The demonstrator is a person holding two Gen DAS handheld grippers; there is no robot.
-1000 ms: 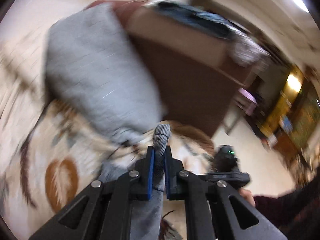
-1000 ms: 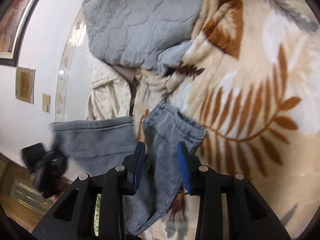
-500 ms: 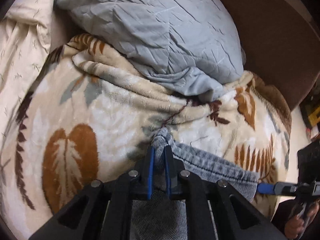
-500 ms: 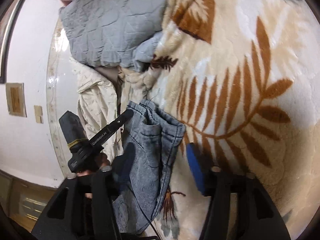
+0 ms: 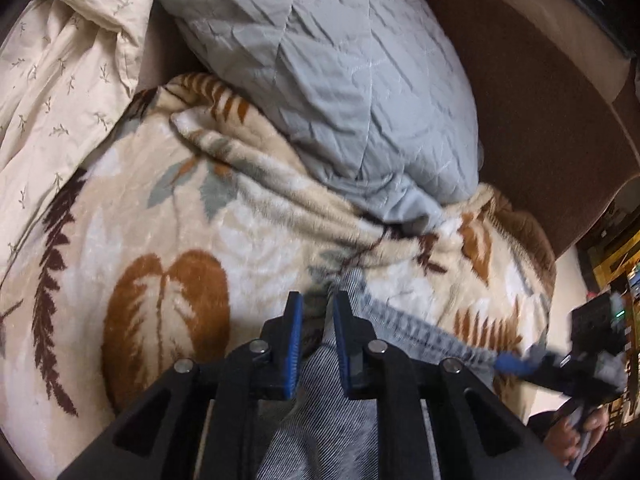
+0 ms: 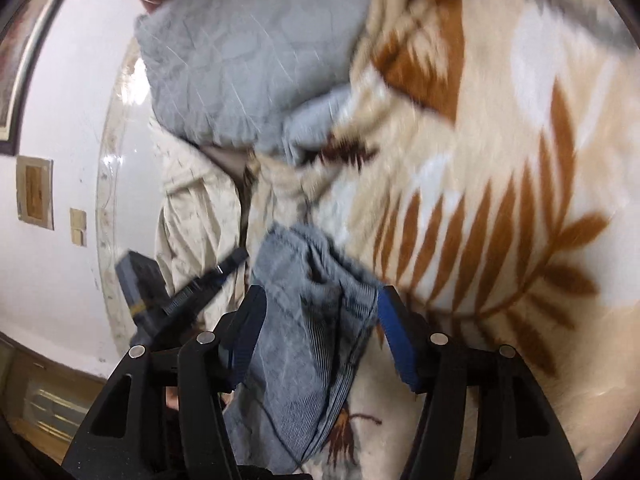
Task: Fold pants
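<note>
Blue-grey denim pants [image 6: 312, 320] lie folded on a cream blanket with a brown leaf print [image 6: 480, 160]. My right gripper [image 6: 320, 296] stands open, its blue pads on either side of the folded denim without pressing it. In the left wrist view the pants [image 5: 400, 328] run from under my left gripper [image 5: 318, 300] to the right, where the right gripper [image 5: 520, 360] touches their edge. The left jaws are opening: a gap shows between the pads and the denim corner lies loosely between them.
A grey quilted pillow [image 5: 340, 80] rests at the head of the blanket [image 5: 200, 260], against a brown headboard [image 5: 540, 100]. A cream printed sheet [image 5: 52, 80] lies to the left. A person's hand [image 5: 576, 436] holds the right gripper. A white wall [image 6: 60, 120] borders the bed.
The left gripper came down onto the blanket with the pants' corner and its jaws have parted. The right gripper opened wide and let go of the denim.
</note>
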